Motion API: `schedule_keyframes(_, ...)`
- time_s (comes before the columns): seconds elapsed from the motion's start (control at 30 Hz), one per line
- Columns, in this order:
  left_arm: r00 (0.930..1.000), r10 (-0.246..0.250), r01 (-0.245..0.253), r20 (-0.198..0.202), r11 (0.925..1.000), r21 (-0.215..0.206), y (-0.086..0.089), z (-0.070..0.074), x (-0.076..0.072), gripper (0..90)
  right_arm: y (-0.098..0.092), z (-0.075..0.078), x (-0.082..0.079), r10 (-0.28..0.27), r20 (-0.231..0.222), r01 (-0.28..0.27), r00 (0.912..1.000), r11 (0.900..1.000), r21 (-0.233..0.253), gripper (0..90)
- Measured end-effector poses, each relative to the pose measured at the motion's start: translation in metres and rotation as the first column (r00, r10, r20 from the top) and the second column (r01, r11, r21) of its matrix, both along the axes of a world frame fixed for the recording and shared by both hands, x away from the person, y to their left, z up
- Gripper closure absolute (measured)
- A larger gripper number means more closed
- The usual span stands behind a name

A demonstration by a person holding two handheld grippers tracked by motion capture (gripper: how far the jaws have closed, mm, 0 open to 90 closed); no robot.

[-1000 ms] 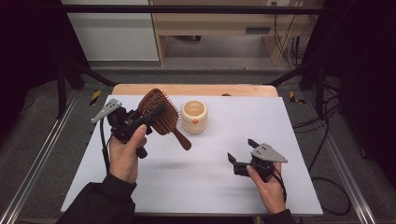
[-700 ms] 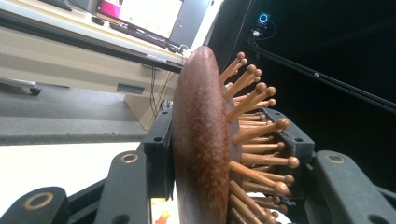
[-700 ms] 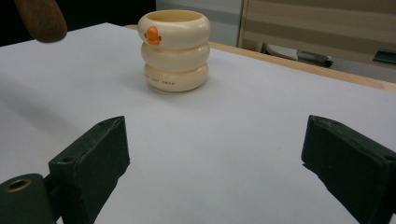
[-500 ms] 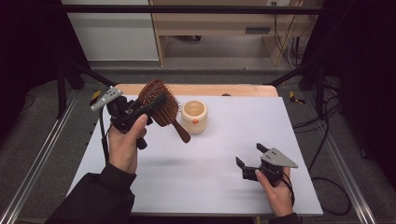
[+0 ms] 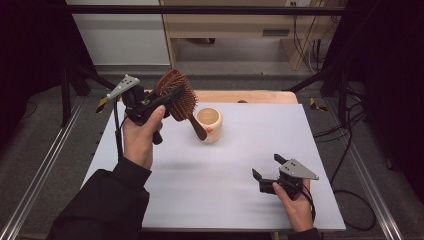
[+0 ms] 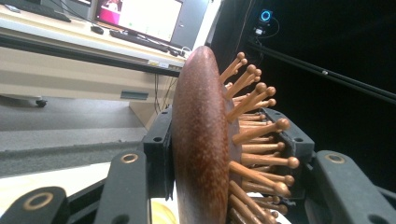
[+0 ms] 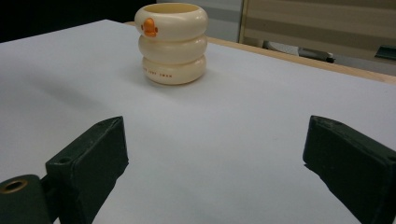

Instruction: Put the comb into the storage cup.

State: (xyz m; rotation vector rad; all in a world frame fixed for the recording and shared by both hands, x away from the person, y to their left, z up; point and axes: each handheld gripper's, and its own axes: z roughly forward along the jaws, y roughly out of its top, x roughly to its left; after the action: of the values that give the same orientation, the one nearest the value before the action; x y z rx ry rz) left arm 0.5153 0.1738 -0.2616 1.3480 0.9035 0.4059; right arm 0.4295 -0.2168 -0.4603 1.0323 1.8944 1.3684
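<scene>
- Compared with one second ago, the left gripper (image 5: pixel 167 97) is holding the hairbrush (image 5: pixel 178 101) higher and further toward the far edge of the table (image 5: pixel 260 145), and the right gripper (image 5: pixel 266 173) is sitting nearer to the person's side.
- The left gripper's jaws are clamping the head of the hairbrush (image 6: pixel 205 140), one jaw on the smooth brown back and one among the wooden bristles.
- The brush is hanging in the air, above the table and just left of the cream cup (image 5: pixel 208 125).
- Its long axis is running diagonally: the head is pointing up and away, the handle is pointing down toward the cup.
- The right gripper (image 7: pixel 215 163) is resting low over the table with its jaws wide apart and nothing between them, facing the cup (image 7: pixel 173 43).
</scene>
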Motion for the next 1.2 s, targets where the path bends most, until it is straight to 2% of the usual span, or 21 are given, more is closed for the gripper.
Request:
schedule_keyframes(0.37, 0.9998, 0.012, -0.012, -0.017, 0.9999, -0.006, -0.002, 0.000, 0.017, 50.1, 0.001, -0.001, 0.000, 0.006, -0.005, -0.006, 1.0000, 1.000, 0.004, 6.5)
schedule_keyframes(0.7, 0.9995, 0.026, -0.026, -0.020, 0.9996, -0.014, -0.003, 0.001, 0.026, 50.1, 0.000, 0.000, 0.000, 0.013, -0.003, -0.013, 0.9999, 1.000, 0.010, 6.3)
schedule_keyframes(0.97, 0.9990, 0.035, -0.035, -0.026, 0.9994, -0.001, -0.003, 0.001, 0.035, 50.1, 0.001, -0.001, 0.000, 0.025, -0.006, -0.025, 0.9997, 1.000, 0.012, 6.3)
schedule_keyframes(1.2, 0.9986, 0.047, -0.047, -0.025, 0.9987, -0.017, -0.002, 0.005, 0.042, 50.0, 0.002, -0.001, -0.001, 0.032, -0.004, -0.032, 0.9995, 0.999, 0.014, 6.3)
